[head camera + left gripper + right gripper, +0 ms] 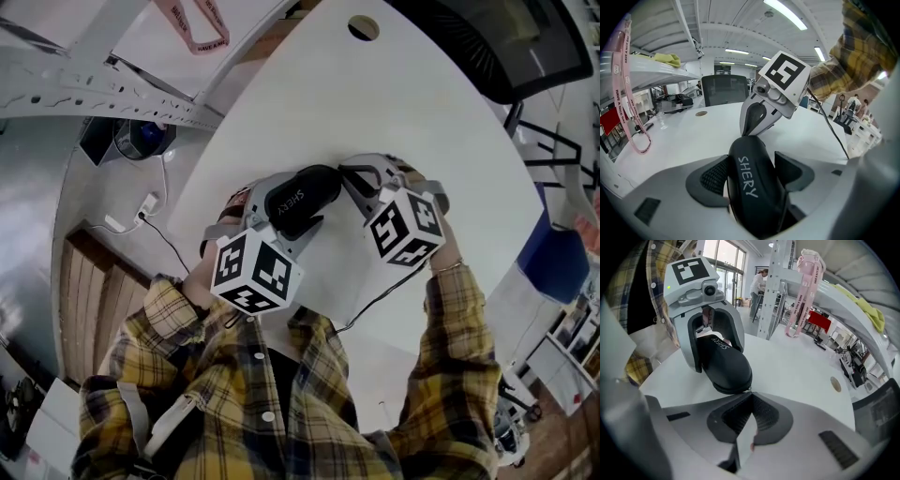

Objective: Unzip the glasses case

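Left gripper (751,164): clamped on the black glasses case (724,364), one pad against each long side. The case lies lengthwise along the jaws, its "SHERY" lettering facing up towards this gripper's camera. Its far end projects past the fingertips, clear of the white table (801,366) below.

Right gripper (750,397): its jaws are drawn together, their tips meeting at the seam on the projecting end of the case, directly ahead of them. Anything pinched between the tips is too small to make out. The two grippers face each other across the case, each marker cube on the side nearer the person.
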The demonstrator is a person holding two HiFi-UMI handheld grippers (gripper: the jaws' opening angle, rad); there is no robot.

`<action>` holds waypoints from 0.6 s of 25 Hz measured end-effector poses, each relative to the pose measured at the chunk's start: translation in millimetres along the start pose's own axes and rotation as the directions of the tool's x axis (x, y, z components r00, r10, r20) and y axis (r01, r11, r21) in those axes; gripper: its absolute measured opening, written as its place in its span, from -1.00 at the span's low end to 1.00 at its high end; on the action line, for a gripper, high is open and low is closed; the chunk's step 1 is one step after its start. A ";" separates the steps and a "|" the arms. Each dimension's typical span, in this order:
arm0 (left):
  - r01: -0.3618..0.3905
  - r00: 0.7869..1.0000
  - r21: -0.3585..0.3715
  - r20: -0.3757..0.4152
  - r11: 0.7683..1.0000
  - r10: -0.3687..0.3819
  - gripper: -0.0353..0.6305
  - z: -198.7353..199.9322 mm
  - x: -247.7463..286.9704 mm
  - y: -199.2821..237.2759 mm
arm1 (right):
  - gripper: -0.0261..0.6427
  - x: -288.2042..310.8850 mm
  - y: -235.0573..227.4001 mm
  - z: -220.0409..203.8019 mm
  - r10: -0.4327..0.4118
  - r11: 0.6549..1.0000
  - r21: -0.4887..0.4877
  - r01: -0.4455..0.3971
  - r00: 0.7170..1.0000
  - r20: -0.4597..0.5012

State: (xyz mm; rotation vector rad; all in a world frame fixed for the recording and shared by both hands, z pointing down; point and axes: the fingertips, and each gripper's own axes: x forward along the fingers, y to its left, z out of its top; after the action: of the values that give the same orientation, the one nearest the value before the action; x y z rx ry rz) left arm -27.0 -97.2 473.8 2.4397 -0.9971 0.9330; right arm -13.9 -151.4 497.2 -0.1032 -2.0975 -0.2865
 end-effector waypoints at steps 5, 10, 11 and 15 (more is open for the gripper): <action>0.020 0.999 0.084 -0.036 0.996 -0.017 0.01 10.0 3.2 1.3 | -0.93 -15.3 6.9 -14.1 -0.067 0.994 0.081 0.069 0.997 -0.023; 0.017 1.000 0.045 -0.017 0.999 -0.016 0.01 31.5 0.6 7.6 | -0.93 -47.7 27.6 -51.6 -0.212 0.933 0.273 0.233 0.972 -0.103; 0.018 1.000 0.024 -0.016 1.000 -0.018 0.01 34.1 -1.6 6.1 | -0.93 -54.7 37.2 -59.9 -0.237 0.912 0.313 0.264 0.964 -0.122; 0.108 0.994 -0.147 -0.016 0.983 -0.111 0.01 37.8 -14.6 -18.7 | -0.93 -83.7 90.5 -82.4 -0.320 0.797 0.473 0.377 0.926 -0.199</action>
State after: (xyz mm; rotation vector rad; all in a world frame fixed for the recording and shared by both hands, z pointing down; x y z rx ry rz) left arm -4.7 -97.0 435.2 2.3304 -0.8806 0.8208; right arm 115.2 -80.4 481.0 0.6112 -2.0050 0.0503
